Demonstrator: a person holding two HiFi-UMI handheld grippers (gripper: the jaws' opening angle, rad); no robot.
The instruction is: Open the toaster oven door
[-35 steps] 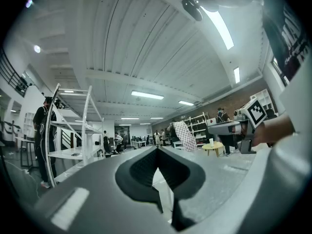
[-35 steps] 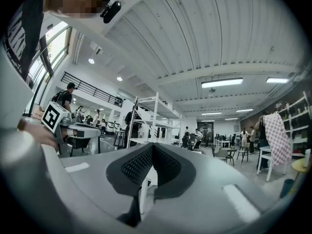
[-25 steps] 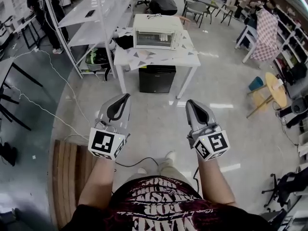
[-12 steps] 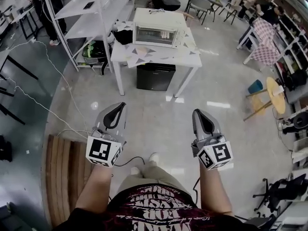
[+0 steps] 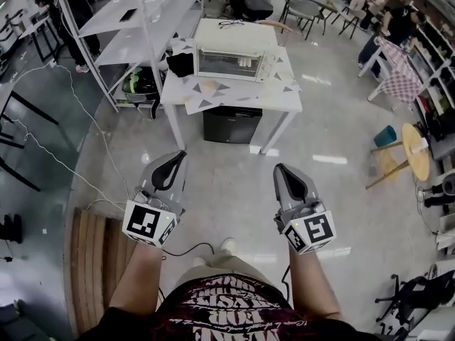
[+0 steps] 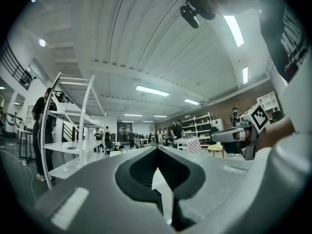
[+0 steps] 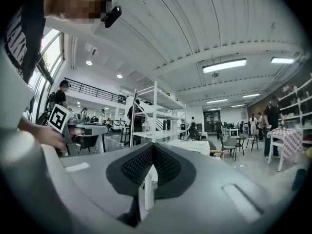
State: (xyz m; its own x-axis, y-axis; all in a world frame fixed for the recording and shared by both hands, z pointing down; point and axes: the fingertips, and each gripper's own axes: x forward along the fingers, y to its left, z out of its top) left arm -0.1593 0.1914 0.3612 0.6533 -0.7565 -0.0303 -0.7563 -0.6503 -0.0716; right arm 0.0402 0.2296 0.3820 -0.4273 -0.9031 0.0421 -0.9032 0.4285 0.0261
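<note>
The white toaster oven point(image 5: 234, 52) stands on a white table point(image 5: 277, 94) far ahead of me in the head view, its glass door shut. My left gripper point(image 5: 182, 154) and right gripper point(image 5: 278, 168) are held out over the bare floor, well short of the table. Both are shut, with nothing between the jaws. In the left gripper view the left gripper point(image 6: 157, 148) has its dark pads meeting at the tip. The right gripper point(image 7: 153, 146) looks the same in the right gripper view. Each gripper shows at the edge of the other's view.
A black cabinet point(image 5: 232, 123) sits under the table. White shelving point(image 5: 121, 27) stands at the left, with cables point(image 5: 82, 137) on the floor beside it. A wooden pallet point(image 5: 99, 268) lies near my left foot. A round yellow table point(image 5: 416, 144) and seated people are at the right and back.
The view has shifted as I step forward; the table and toaster oven look slightly nearer. Both grippers stay shut and held out in front.
</note>
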